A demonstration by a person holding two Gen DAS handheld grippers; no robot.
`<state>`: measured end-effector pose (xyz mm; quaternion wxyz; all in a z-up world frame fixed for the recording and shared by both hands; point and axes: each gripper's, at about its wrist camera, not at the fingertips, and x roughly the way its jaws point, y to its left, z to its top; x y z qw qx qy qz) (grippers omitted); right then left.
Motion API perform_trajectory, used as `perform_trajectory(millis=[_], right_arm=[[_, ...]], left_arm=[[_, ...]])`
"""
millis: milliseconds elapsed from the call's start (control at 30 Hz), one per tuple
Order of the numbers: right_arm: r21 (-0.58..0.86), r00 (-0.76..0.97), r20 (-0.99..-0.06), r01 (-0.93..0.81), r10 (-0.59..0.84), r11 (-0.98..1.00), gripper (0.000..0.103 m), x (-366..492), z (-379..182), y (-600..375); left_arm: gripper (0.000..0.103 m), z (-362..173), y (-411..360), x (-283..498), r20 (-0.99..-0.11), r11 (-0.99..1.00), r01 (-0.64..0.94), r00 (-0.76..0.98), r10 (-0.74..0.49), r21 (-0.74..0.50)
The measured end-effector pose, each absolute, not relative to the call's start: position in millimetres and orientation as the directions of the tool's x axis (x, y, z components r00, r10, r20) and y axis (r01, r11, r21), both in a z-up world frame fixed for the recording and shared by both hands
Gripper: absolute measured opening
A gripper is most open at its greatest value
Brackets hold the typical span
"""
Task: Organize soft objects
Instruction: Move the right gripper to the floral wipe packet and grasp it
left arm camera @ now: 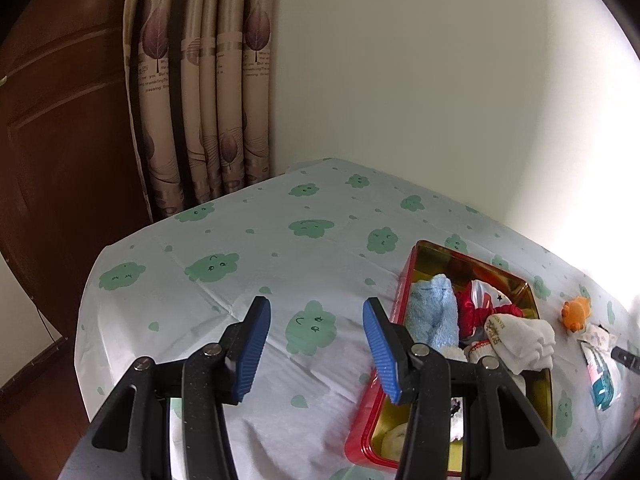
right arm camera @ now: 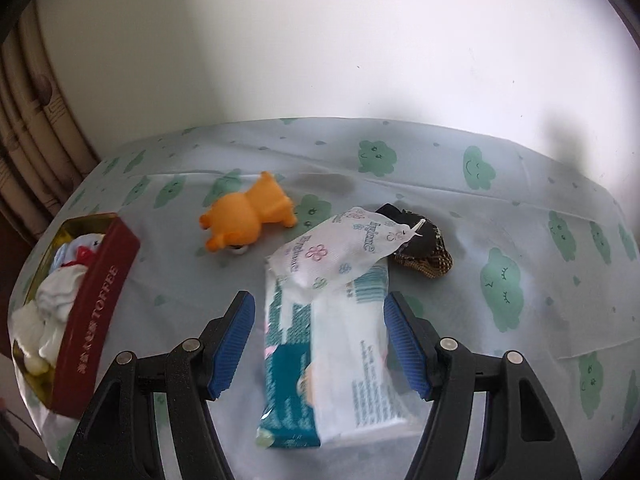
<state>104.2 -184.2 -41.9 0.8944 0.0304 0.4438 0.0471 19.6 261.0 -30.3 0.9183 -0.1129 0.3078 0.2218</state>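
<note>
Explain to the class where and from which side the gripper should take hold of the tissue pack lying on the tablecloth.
Grip the tissue pack across its narrow width, at mid-body below the loose flap, coming down from above. It lies flat and lengthwise between the right gripper's open fingers, so its two long sides already face the pads; the torn flap would probably just pull away.

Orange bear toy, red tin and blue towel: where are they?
Orange bear toy (right arm camera: 250, 216), right wrist view, on its back.
Red tin (right arm camera: 94, 316), right wrist view, on its lettered side wall.
Blue towel (left arm camera: 434, 312), left wrist view, on its middle.
</note>
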Motion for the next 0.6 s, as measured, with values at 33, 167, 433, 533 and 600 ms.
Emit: perform_trajectory(millis=[33, 167, 433, 533, 600], right_arm=[[0.104, 0.599, -0.793, -0.049, 0.112, 0.993, 0.064, 111, -45, -187], [0.127, 0.589, -0.798, -0.038, 0.125, 0.991, 0.064, 131, -53, -189], [0.126, 0.572, -0.811, -0.037, 0.124, 0.991, 0.064, 170, -66, -178], [0.113, 0.568, -0.815, -0.033, 0.111, 0.993, 0.060, 181, -68, -173], [0.088, 0.566, -0.819, -0.038, 0.094, 0.995, 0.043, 186, -69, -169]], left_arm=[[0.049, -31, 261, 20, -0.615, 0.876, -0.477, 0.711, 0.341, -0.067], [0.049, -32, 260, 21, -0.617, 0.875, -0.480, 0.708, 0.345, -0.061], [0.049, -34, 257, 27, -0.619, 0.883, -0.468, 0.705, 0.345, -0.041], [0.049, -36, 254, 30, -0.620, 0.886, -0.464, 0.700, 0.353, -0.019], [0.049, -37, 252, 32, -0.619, 0.889, -0.459, 0.699, 0.359, -0.003]])
